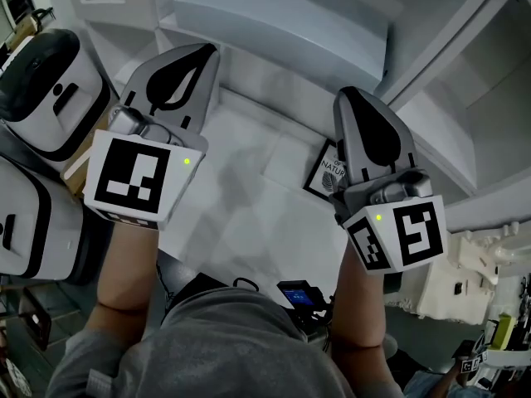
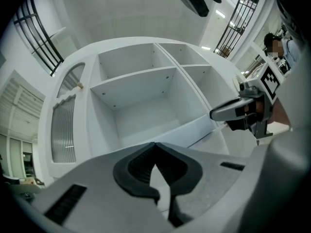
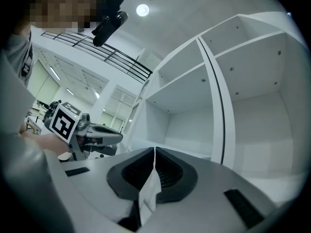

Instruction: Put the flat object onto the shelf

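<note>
The flat object [image 1: 249, 197] is a wide white creased sheet-like pack with a dark printed label [image 1: 326, 172], stretched level between my two grippers. My left gripper [image 1: 203, 52] is shut on its left edge; a pale sliver shows between the closed pads [image 2: 146, 171]. My right gripper [image 1: 355, 98] is shut on its right edge, and white material [image 3: 149, 188] sits pinched in the closed jaws. The white shelf unit [image 2: 141, 101] stands straight ahead with open, empty compartments [image 3: 243, 81]. Each gripper sees the other: the right gripper [image 2: 238, 111] and the left gripper [image 3: 99, 137].
Two white-and-black appliances [image 1: 46, 89] [image 1: 33, 222] stand at the left. A small black device [image 1: 299, 293] hangs at my chest. White moulded parts [image 1: 465, 280] lie at the lower right. A vertical divider [image 3: 218, 106] splits the shelf bays.
</note>
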`<state>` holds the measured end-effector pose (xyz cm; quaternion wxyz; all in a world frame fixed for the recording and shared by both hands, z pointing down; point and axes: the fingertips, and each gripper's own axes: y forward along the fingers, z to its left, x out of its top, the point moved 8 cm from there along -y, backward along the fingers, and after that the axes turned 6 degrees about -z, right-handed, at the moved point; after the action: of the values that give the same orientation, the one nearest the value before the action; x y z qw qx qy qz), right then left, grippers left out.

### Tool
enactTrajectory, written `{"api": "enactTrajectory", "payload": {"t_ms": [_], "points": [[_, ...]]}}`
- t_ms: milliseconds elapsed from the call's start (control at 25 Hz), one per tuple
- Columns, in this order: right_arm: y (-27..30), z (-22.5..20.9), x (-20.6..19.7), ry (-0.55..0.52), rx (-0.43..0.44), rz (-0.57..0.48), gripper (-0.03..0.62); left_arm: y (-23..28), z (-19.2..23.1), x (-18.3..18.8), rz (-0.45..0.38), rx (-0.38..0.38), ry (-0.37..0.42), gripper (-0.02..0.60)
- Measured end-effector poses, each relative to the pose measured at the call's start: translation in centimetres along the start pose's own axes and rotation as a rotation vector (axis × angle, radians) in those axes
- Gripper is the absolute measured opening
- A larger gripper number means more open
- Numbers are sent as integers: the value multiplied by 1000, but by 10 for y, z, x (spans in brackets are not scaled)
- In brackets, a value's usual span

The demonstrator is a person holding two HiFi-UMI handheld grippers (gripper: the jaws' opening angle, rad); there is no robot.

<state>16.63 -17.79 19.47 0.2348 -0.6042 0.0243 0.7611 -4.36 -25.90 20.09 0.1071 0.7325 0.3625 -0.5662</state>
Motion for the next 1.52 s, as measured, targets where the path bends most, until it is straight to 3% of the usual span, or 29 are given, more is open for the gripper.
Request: {"api": "enactTrajectory", "payload": {"t_ms": [600, 1120, 1520], "points": [[-29, 14, 7, 33, 76, -18, 32, -66, 18, 6, 65, 81, -22, 6], [-70, 19, -8, 58, -11, -76, 32, -114, 15, -20, 61, 142, -100, 6], [-79, 37, -30, 96, 13, -39, 32, -130, 0, -44, 68, 148, -161, 6]]}}
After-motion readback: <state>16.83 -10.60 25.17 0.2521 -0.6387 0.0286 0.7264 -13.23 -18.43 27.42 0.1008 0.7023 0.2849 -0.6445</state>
